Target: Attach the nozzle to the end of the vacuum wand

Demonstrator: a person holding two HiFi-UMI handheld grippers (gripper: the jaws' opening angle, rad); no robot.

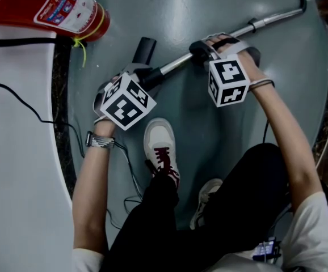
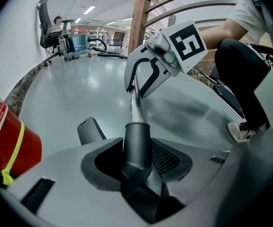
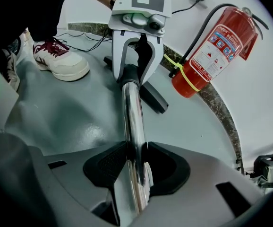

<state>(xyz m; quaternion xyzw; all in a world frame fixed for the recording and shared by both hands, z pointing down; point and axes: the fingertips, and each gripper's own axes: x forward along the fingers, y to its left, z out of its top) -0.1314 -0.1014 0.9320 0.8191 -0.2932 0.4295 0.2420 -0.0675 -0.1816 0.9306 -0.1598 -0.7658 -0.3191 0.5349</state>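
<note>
The chrome vacuum wand (image 1: 232, 34) runs slantwise above the grey floor. My right gripper (image 1: 201, 50) is shut on it partway along; in the right gripper view my right gripper (image 3: 135, 157) has its pads pressed on the wand (image 3: 131, 112). The wand's lower end sits in the dark grey neck of the nozzle (image 2: 136, 148), and my left gripper (image 2: 136, 162) is shut on that neck. In the head view my left gripper (image 1: 147, 76) is at the wand's lower end, with the black nozzle head (image 1: 145, 49) just beyond on the floor.
A red fire extinguisher (image 1: 45, 7) lies by the white curved wall at the top left. Black cables (image 1: 16, 101) trail along the wall's base. The person's shoes (image 1: 160, 146) stand just below the wand. A wooden rail (image 2: 141, 18) stands behind the right gripper.
</note>
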